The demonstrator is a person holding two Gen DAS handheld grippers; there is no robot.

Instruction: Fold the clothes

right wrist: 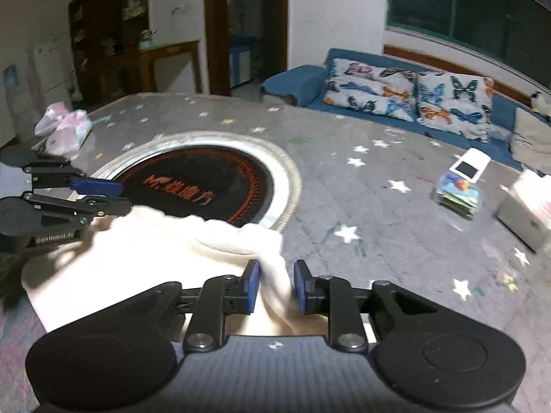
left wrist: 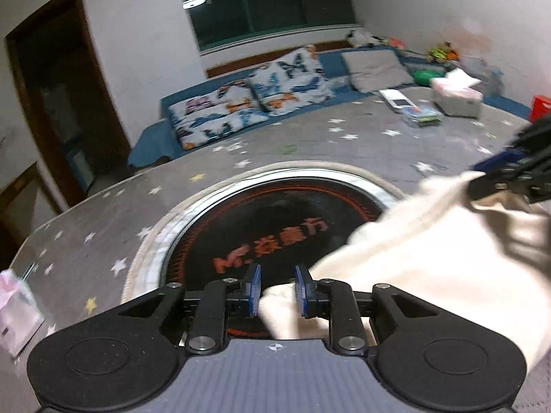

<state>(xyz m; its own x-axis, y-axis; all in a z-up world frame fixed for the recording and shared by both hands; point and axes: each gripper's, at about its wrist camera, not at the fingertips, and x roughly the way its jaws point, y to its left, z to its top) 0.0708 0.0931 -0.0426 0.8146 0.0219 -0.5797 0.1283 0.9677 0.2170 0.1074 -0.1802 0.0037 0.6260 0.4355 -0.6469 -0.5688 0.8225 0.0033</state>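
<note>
The left gripper pinches 1 corner of the cream cloth between its blue pads. The right gripper pinches another corner of the same cloth. Both are clamped on it, and the cloth hangs between them, bunched and saggy, just above the near side of the black round cooker plate set in the table.

Only a little bit of cloth sits in each pinch. If the 2 grippers pull apart too hard, a corner could slip out and the cloth would drop in a heap.

The pictures are blurry, so the cloth may be swinging. It could land crooked, with wrinkles, partly on the cooker plate.

Beyond the cooker plate, on the gray star tablecloth, lie a clear box of colored things and a tissue box. A wide swing could knock them.
</note>
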